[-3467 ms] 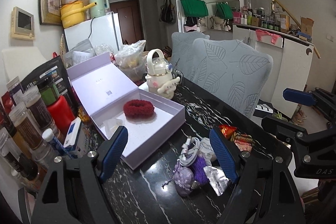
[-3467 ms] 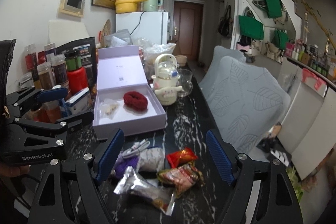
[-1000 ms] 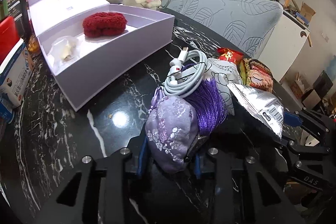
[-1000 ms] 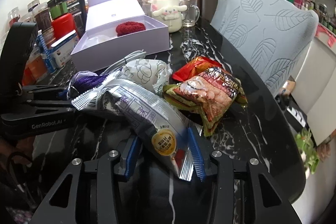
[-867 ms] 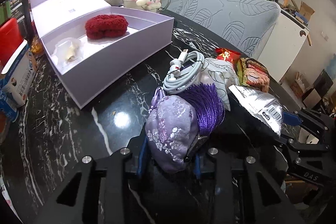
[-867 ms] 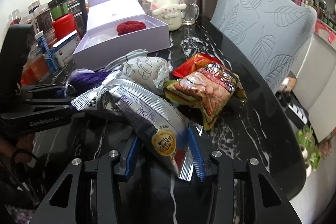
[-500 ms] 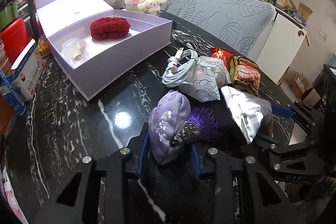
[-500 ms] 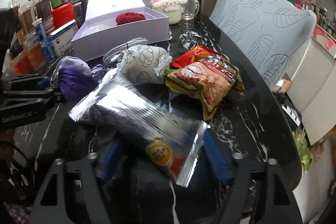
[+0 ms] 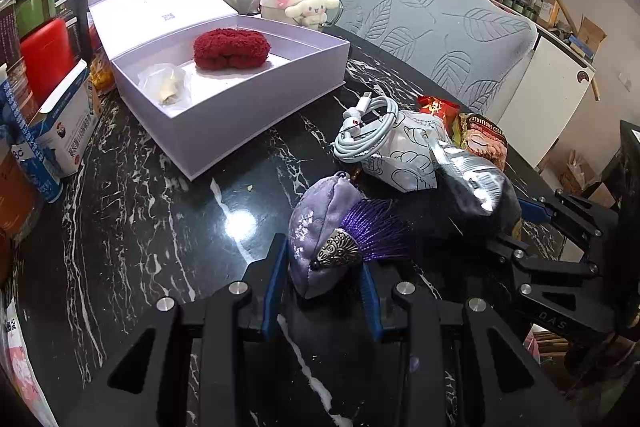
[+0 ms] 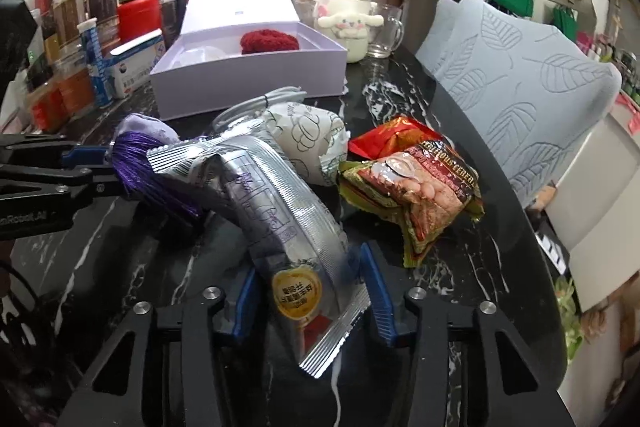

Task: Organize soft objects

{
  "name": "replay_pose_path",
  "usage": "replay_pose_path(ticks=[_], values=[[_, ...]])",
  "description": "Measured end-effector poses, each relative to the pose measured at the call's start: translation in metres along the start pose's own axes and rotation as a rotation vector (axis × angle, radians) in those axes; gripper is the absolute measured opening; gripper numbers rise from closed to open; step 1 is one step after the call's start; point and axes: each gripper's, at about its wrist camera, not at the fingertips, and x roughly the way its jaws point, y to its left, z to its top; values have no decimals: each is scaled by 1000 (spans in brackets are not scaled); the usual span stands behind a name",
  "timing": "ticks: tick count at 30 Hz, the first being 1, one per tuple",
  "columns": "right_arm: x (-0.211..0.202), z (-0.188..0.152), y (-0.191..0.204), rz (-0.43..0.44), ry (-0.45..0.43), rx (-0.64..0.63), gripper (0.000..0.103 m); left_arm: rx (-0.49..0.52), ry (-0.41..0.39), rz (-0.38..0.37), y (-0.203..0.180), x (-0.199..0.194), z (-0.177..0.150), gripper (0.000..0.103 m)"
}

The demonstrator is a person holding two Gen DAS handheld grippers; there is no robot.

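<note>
Left gripper (image 9: 323, 285) was clamped on a lilac embroidered fabric pouch with a purple tassel (image 9: 320, 227), held just above the black marbled table (image 9: 160, 227), probably bound for the open lilac cardboard box (image 9: 248, 115) already holding a red fluffy scrunchie (image 9: 231, 47). Right gripper (image 10: 312, 287) had its jaws just closing again, now pinching a crinkled silver foil snack packet (image 10: 280, 211) by its lower end. The packet sagged against the tassel, so the two loads likely needed separating.
</note>
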Motion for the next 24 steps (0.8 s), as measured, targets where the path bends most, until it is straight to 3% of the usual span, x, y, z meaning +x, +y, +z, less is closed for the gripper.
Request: replay_pose_path(ticks=[9,11,24], values=[[-16,-5,-5,52,-20,92,45,-6,-25,-13,0,-11,-1,34],[-19,-6,-7,60,-23,111,45,-10,-28,-16,-1,-13,-2,27],[-40,-13,-3,82,-57,137,45,-41,-53,5,-2,-28,-12,15]])
